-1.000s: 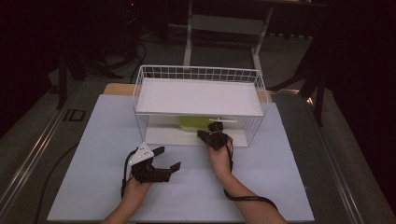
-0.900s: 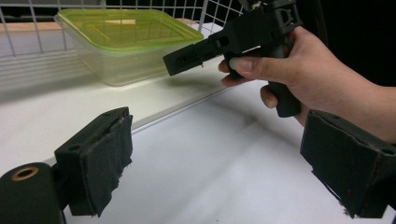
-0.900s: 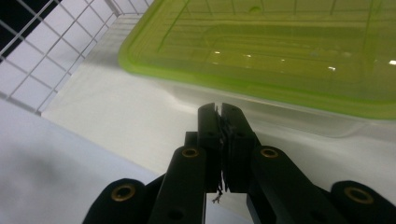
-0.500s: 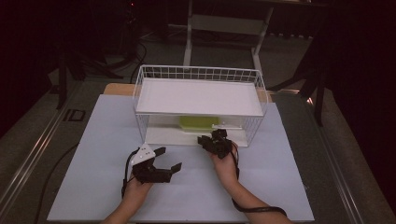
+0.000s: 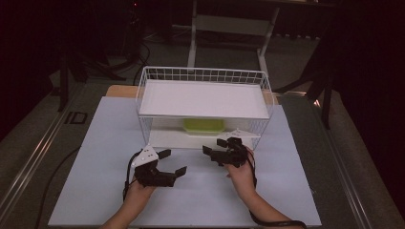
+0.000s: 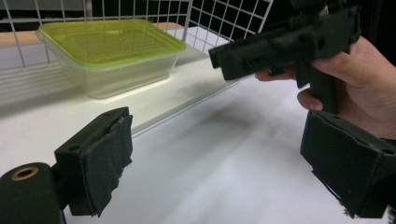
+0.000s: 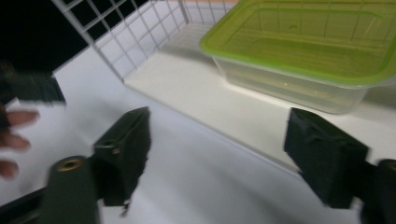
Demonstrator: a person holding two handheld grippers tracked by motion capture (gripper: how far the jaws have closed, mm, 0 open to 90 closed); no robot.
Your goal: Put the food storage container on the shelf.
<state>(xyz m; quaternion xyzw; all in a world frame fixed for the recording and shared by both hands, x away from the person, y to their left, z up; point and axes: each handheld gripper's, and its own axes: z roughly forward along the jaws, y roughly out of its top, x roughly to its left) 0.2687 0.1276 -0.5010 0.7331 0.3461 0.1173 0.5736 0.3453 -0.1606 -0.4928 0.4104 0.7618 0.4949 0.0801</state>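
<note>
White wire-mesh two-tier rack [image 5: 205, 76] stands at 12 o'clock on the pale table sheet [image 5: 95, 143]. Clear plastic box with green lid [image 5: 204, 126] sits on the rack's lower shelf, lid on. Left gripper [image 5: 171, 162] at 7 o'clock, jaws wide, nothing held. Right gripper [image 5: 214, 146] at 5 o'clock just before the shelf edge, jaws wide, nothing held, apart from box.
</note>
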